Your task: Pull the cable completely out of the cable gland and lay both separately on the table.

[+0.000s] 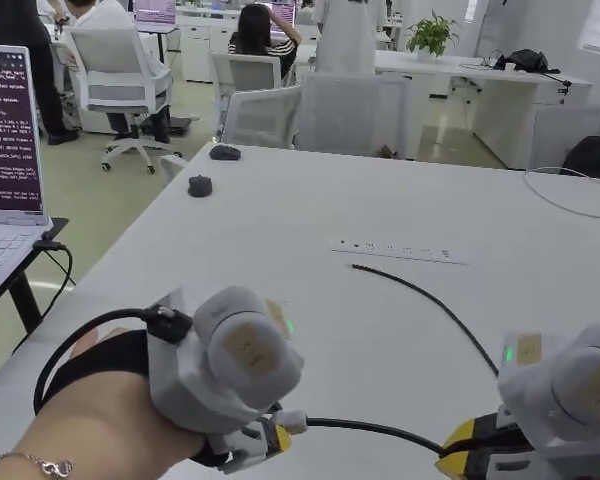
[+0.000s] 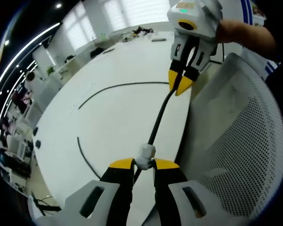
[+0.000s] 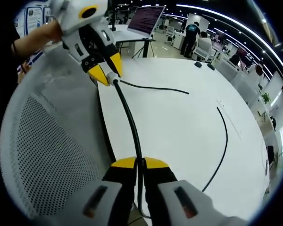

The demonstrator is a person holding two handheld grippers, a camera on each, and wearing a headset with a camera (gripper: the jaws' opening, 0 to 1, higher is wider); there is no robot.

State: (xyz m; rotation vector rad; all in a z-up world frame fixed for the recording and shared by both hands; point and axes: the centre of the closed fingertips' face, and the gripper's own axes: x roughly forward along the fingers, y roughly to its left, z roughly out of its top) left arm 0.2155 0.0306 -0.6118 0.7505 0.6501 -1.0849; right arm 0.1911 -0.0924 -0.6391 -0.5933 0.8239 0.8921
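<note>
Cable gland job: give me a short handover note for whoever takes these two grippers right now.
Left gripper: shut on the white cable gland.
Right gripper: shut on the black cable, a stretch away from the gland.
Both are at the near edge of the table, with the cable running between them.
Done: both parts gripped.
Left: the cable is not yet out of the gland. Pull it free, then lay each separately on the table.

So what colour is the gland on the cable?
White. The small white plastic cable gland on the black cable shows best in the left gripper view.
</note>
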